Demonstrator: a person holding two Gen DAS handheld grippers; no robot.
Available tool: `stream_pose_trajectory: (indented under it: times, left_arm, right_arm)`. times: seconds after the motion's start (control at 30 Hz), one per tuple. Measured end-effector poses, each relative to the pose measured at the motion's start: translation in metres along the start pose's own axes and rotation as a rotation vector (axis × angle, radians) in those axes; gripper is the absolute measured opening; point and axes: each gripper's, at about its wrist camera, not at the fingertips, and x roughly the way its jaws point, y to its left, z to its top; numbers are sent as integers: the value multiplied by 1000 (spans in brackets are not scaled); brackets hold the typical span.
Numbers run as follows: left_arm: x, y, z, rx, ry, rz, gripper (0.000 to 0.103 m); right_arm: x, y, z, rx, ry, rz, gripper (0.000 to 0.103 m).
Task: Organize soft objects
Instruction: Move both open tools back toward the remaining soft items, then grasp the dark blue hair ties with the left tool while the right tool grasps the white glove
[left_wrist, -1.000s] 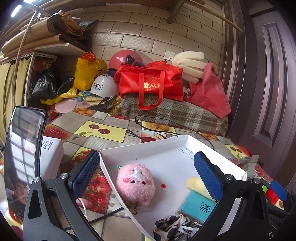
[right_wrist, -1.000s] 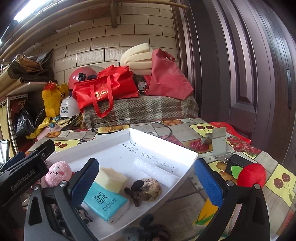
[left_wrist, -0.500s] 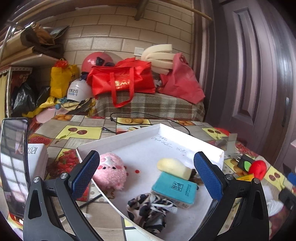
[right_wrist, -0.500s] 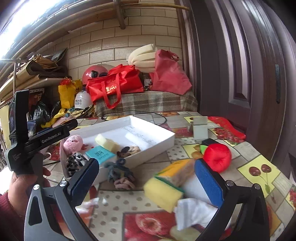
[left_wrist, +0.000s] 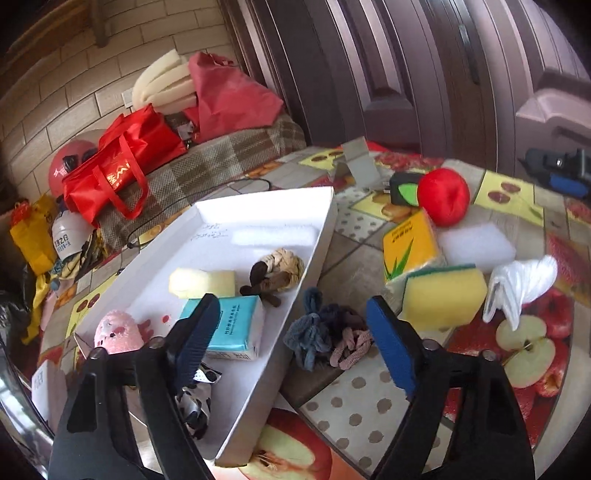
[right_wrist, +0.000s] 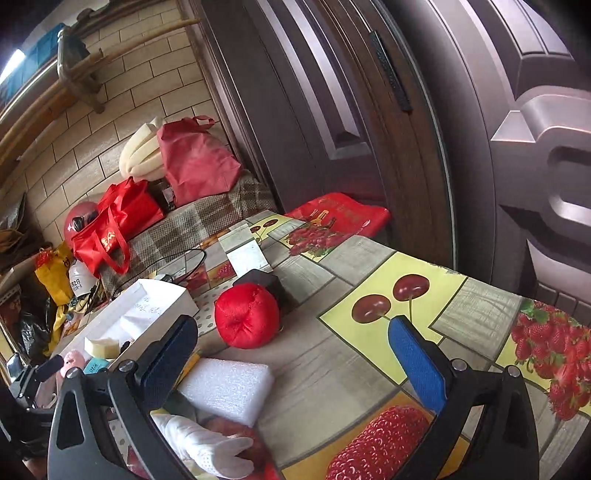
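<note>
Both views swung right; left gripper (left_wrist: 295, 332) narrowing, prob. over hair ties (left_wrist: 328, 336).

The left claw (left_wrist: 295, 336) is a black plastic frame with two angular arms, each ending in a flat rectangular pad of ribbed blue rubber. Round silver screws sit at the joints just behind the pads, and triangular cut-outs lighten each arm. The right claw (right_wrist: 295, 360) is built the same way: black arms, blue textured pads, silver screw heads near the pad mounts and a wedge-shaped opening in each arm.
</note>
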Motion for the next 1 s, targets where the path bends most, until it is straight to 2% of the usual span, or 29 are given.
stream_pose_trajectory:
  times: [0.07,0.1,0.13,0.17,0.23,0.33,0.4,0.53,0.6,0.67,0.73,0.77,0.8,0.83,0.9,1.0]
  left_arm:
    - [9,-6,-1,27,41,17,62]
    - [13,-8,-1,35,61,23,51]
    - [15,-8,-2,41,74,21,33]
    - [15,-8,-2,42,75,18,24]
    - [8,-7,-3,34,41,3,13]
    - [-8,-7,-5,19,-11,-31,13]
    - [-17,-7,-7,-4,-19,-84,13]
    - [-31,-10,-18,-55,49,-233,12]
    - [-41,-13,-26,-78,71,-294,12]
    - [-47,-15,-35,-97,119,-360,14]
    - [-54,-18,-43,-100,148,-366,25]
    - [-59,-18,-45,-100,145,-360,44]
    - [-64,-17,-46,-100,129,-355,68]
    - [-69,-16,-46,-102,108,-348,80]
    - [-74,-11,-45,-103,76,-337,80]
    - [-66,-10,-40,-99,89,-338,80]
  right_arm:
    - [-1,0,0,-7,-1,6,103]
    - [-1,2,0,-11,-2,8,103]
    - [-2,1,0,-12,-2,10,103]
    - [-2,-1,0,-11,-2,11,103]
    - [-2,-1,0,-3,1,12,103]
    - [-2,-4,1,12,0,18,103]
    - [-3,-6,1,18,-5,23,103]
    - [-6,-7,2,15,-9,65,103]
    - [-4,-2,4,-53,31,109,103]
    - [-3,5,5,-132,81,191,103]
    - [-4,10,3,-202,139,284,103]
    - [-5,14,0,-244,172,318,103]
    - [-4,18,-2,-286,206,343,103]
    - [-4,23,-5,-322,235,368,103]
    - [-1,36,-12,-417,273,396,103]
    - [6,59,-28,-575,318,400,103]
